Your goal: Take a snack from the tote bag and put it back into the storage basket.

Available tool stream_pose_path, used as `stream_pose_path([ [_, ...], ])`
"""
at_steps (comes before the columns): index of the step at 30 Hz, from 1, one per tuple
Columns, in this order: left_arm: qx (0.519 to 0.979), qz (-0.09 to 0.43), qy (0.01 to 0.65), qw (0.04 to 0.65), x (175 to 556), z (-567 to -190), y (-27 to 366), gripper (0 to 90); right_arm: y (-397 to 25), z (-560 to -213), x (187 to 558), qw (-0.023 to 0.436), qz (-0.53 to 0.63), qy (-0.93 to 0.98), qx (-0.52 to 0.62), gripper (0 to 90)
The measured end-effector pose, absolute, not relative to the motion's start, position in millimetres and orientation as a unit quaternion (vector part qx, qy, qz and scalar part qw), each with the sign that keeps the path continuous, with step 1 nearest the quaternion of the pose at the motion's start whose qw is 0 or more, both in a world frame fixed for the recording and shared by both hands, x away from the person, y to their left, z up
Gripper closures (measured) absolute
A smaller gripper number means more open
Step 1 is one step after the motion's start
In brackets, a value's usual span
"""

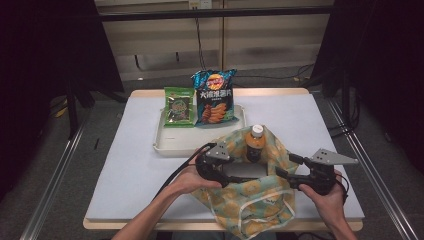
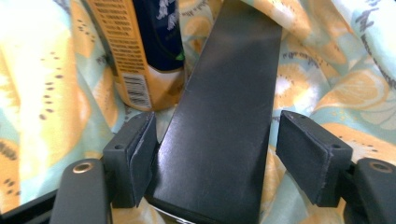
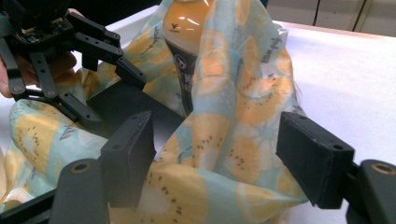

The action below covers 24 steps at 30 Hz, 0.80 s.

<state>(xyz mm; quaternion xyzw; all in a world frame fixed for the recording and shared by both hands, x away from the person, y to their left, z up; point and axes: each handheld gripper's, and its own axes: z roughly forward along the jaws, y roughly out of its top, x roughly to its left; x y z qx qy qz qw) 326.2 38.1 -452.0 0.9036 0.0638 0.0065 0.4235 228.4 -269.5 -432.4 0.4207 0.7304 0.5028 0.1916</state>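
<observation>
A cloth bag [image 1: 255, 200] printed with kiwi and orange slices lies open at the table's front middle. An orange drink bottle [image 1: 255, 142] with a white cap stands upright inside it. A flat black box [image 2: 224, 116] lies in the bag beside the bottle [image 2: 140, 56]. My left gripper [image 2: 217, 140] is open around the box; its left pad touches the box's edge and its right pad stands clear. My right gripper [image 3: 219, 149] is open with a fold of the bag [image 3: 224, 140] between its jaws. In the high view the left gripper [image 1: 227, 172] and right gripper [image 1: 286, 166] face each other across the bag.
A white tray [image 1: 165, 145] behind the bag holds a blue chips bag [image 1: 215, 97] and a green snack pack [image 1: 180, 107], both propped upright. The white table top [image 1: 130, 160] extends to either side. Dark curtains and floor rails flank the table.
</observation>
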Motion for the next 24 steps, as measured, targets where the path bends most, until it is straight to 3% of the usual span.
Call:
stream_pose_path([
  [11,0.91,0.028,0.026,0.413,319.2,-455.2,26.9,35.1,-264.3,-434.1,230.9,0.187,0.497,0.739,0.414,34.4],
  [24,0.923,0.029,0.011,0.384,316.0,-465.7,15.8,36.0,-259.8,-434.7,232.5,0.181,0.495,0.745,0.41,35.1],
])
